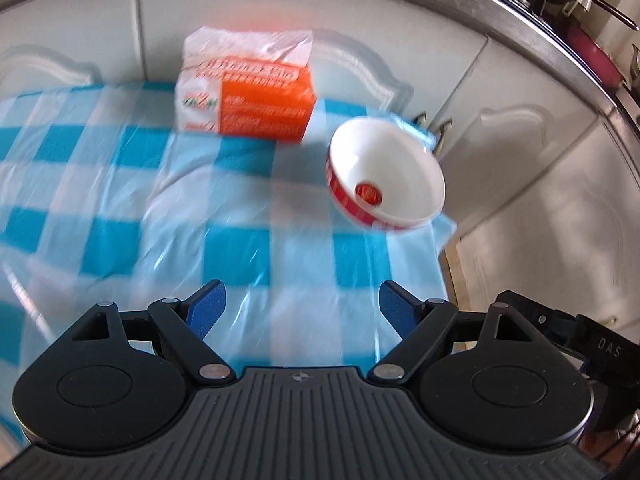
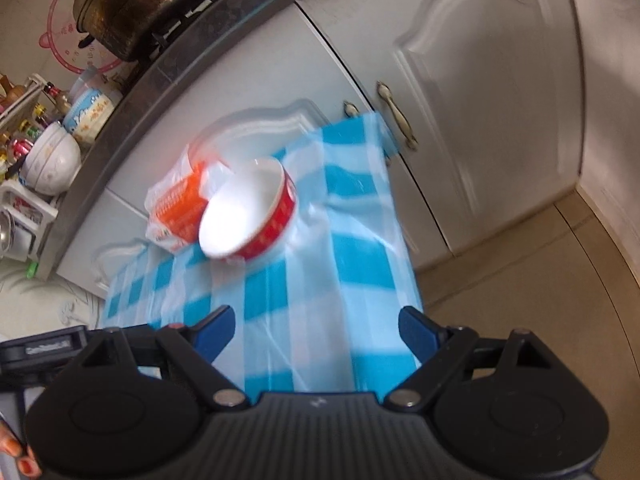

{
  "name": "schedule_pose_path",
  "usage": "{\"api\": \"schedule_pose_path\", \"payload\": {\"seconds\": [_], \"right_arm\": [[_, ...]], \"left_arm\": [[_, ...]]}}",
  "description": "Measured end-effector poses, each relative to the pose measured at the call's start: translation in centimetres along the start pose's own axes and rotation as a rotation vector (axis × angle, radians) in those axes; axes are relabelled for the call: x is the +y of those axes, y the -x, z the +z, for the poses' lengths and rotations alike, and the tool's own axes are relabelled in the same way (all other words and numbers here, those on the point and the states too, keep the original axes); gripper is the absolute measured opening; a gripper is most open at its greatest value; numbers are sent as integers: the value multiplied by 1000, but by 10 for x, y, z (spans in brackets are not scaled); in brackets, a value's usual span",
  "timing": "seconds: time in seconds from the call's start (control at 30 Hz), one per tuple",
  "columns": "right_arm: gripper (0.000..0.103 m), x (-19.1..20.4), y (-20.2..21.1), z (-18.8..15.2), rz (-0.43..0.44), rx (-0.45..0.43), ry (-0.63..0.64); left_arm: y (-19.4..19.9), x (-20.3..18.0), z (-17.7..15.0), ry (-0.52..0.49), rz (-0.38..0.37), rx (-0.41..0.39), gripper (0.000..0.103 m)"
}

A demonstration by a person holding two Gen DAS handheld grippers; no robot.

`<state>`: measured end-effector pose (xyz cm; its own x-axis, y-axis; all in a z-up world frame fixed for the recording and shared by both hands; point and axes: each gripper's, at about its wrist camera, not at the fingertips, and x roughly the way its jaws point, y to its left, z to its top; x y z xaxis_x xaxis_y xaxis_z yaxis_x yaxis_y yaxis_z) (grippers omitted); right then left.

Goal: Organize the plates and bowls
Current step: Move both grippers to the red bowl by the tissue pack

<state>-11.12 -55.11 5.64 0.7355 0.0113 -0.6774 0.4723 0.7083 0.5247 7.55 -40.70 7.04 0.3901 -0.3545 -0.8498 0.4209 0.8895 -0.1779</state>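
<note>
I had my left tool [image 1: 300, 312] and right tool [image 2: 316, 336] both spread wide and empty over the glossy blue-checked desk [image 1: 240, 248], the round white bowl [image 1: 394, 176] with its red lettered band ahead beside a crinkly orange pack [image 1: 248, 100], print too blurred to read.

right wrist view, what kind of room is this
Most likely a home kitchen: a blackened pot sits on a stove on the counter, stacked bowls wait beside it, and white cabinet doors stand behind a table with a blue checked cloth.
</note>
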Motion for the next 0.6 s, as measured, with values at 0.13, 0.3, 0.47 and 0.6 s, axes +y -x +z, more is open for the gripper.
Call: {"api": "schedule_pose_path", "payload": {"seconds": [0.13, 0.3, 0.47, 0.6], "right_arm": [[88, 6, -20, 20, 13, -24, 27], [84, 8, -46, 40, 27, -46, 42], [76, 6, -67, 52, 65, -51, -6], [63, 5, -79, 57, 94, -52, -31]], "left_arm": [[-20, -9, 17, 18, 10, -54, 97], [-46, -19, 37, 33, 35, -93, 80], [-65, -25, 49, 40, 45, -107, 65], [-79, -30, 54, 38, 57, -96, 54]]}}
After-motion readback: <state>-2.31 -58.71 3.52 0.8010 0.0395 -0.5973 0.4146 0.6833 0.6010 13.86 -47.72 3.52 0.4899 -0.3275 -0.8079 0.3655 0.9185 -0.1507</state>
